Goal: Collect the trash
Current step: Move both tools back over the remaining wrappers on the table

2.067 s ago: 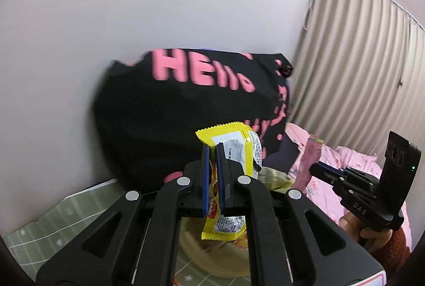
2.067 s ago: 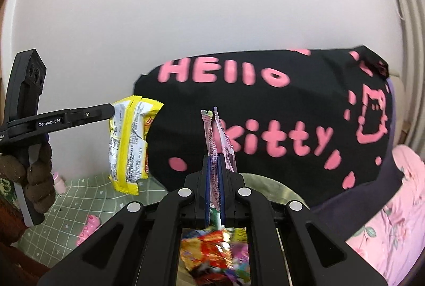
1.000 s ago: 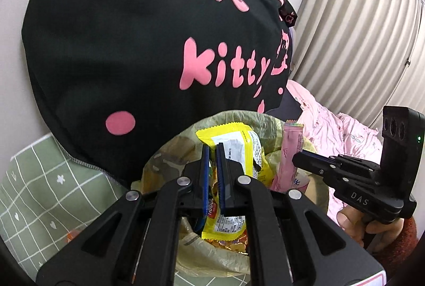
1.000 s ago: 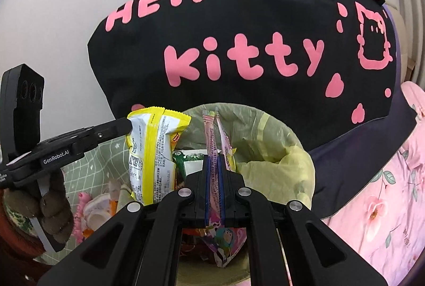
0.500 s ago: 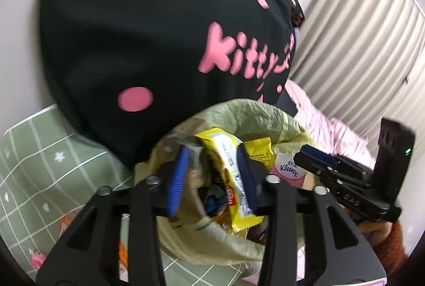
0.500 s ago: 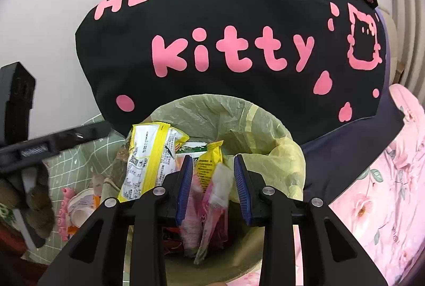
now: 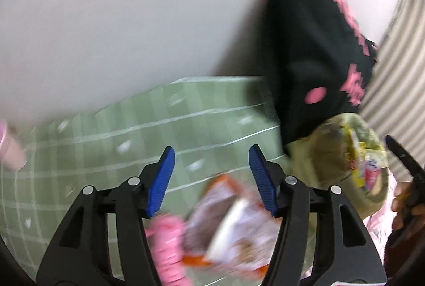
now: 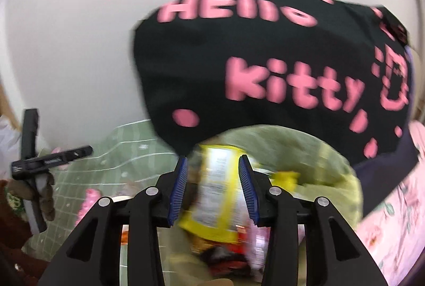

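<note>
The bin lined with a yellow-green bag holds the yellow snack packet and other wrappers; it also shows at the right of the left wrist view. My left gripper is open and empty over the green checked mat, above an orange-and-white wrapper and a pink object. My right gripper is open and empty above the bin. The left gripper shows in the right wrist view. Both views are blurred.
A black Hello Kitty cushion leans on the white wall behind the bin. Pink flowered bedding lies to the right. A striped curtain hangs at the far right. A pink item lies on the mat.
Both grippers opened and dropped the yellow packet and the pink wrapper into the bin. The left gripper then swung left, away from the bin, over the mat.
</note>
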The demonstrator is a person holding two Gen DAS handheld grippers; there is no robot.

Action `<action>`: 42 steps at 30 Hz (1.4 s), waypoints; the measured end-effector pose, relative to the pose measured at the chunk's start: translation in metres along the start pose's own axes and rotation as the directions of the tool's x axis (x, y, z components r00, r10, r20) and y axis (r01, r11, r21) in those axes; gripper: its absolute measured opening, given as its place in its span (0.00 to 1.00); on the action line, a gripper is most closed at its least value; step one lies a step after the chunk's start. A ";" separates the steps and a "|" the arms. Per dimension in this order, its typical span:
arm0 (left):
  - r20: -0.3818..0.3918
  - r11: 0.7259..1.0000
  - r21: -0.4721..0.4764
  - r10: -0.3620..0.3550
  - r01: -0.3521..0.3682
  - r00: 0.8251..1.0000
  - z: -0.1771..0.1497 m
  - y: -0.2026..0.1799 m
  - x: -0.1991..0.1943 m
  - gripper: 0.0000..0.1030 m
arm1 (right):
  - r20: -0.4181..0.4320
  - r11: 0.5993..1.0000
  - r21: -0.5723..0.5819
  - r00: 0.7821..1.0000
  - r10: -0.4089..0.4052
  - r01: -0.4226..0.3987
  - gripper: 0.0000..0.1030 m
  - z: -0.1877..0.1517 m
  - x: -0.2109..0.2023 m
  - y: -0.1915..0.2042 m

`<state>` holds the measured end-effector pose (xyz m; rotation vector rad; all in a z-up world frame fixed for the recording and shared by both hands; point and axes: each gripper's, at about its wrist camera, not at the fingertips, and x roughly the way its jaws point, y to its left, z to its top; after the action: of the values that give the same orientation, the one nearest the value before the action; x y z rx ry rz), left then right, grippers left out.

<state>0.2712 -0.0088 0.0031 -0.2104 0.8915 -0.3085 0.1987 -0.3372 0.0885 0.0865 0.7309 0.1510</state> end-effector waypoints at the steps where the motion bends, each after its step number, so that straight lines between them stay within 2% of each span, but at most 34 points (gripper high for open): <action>1: -0.009 1.000 -0.019 0.010 -0.010 1.000 -0.004 0.010 0.000 0.54 | -0.007 0.999 -0.020 1.000 0.028 -0.028 0.37 0.001 0.005 0.012; 5: -0.037 0.995 -0.088 0.036 -0.039 0.999 -0.025 0.046 -0.003 0.54 | -0.086 0.989 -0.055 0.987 0.135 -0.140 0.37 -0.006 0.034 0.049; 7: -0.045 0.993 -0.114 0.038 -0.043 0.998 -0.033 0.057 -0.006 0.54 | -0.167 0.974 -0.074 0.966 0.198 -0.212 0.37 -0.017 0.054 0.069; 9: -0.049 0.992 -0.118 0.038 -0.044 0.998 -0.039 0.063 -0.010 0.54 | -0.266 0.959 -0.089 0.934 0.238 -0.269 0.37 -0.033 0.074 0.089; 11: -0.051 0.996 -0.088 0.023 -0.027 0.998 -0.041 0.061 -0.016 0.54 | -0.336 0.956 -0.129 0.918 0.209 -0.265 0.37 -0.049 0.087 0.104; 13: -0.057 0.999 -0.025 -0.027 0.026 0.998 -0.042 0.044 -0.018 0.54 | -0.362 0.956 -0.166 0.916 0.171 -0.244 0.37 -0.060 0.090 0.110; 17: -0.152 0.979 0.092 -0.168 0.183 0.974 -0.050 0.002 0.000 0.58 | -0.410 0.958 -0.173 0.901 0.142 -0.230 0.37 -0.071 0.092 0.108; 19: -0.195 0.965 0.146 -0.187 0.217 0.963 -0.054 -0.018 0.013 0.58 | -0.436 0.950 -0.188 0.888 0.146 -0.248 0.37 -0.080 0.086 0.105; 22: -0.257 0.954 0.218 -0.147 0.205 0.955 -0.061 -0.041 0.038 0.58 | -0.464 0.944 -0.202 0.874 0.143 -0.262 0.37 -0.094 0.078 0.100; 24: -0.289 0.956 0.219 -0.129 0.196 0.949 -0.063 -0.047 0.054 0.58 | -0.483 0.943 -0.208 0.865 0.133 -0.261 0.37 -0.105 0.075 0.098; 29: -0.365 0.964 0.131 -0.171 0.232 0.915 -0.063 -0.046 0.075 0.57 | -0.510 0.942 -0.211 0.852 0.121 -0.260 0.37 -0.123 0.071 0.096; 31: -0.379 0.965 0.102 -0.188 0.243 0.906 -0.063 -0.046 0.077 0.49 | -0.515 0.940 -0.218 0.849 0.117 -0.261 0.37 -0.127 0.070 0.097; 33: -0.375 0.966 0.105 -0.181 0.236 0.909 -0.063 -0.046 0.077 0.28 | -0.513 0.940 -0.216 0.850 0.122 -0.265 0.37 -0.128 0.069 0.097; 36: -0.352 0.967 0.112 -0.176 0.228 0.920 -0.061 -0.045 0.069 0.11 | -0.502 0.943 -0.199 0.854 0.134 -0.265 0.37 -0.125 0.068 0.095; 40: -0.280 0.968 0.107 -0.190 0.227 0.941 -0.053 -0.040 0.047 0.04 | -0.482 0.948 -0.170 0.862 0.158 -0.268 0.37 -0.118 0.072 0.095; 42: -0.218 0.975 0.092 -0.180 0.204 0.959 -0.043 -0.030 0.027 0.04 | -0.472 0.950 -0.159 0.866 0.166 -0.269 0.37 -0.114 0.077 0.099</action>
<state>0.2482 -0.0482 -0.0336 -0.1611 1.0595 -0.5697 0.1680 -0.2235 -0.0335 -0.0829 1.1697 0.4824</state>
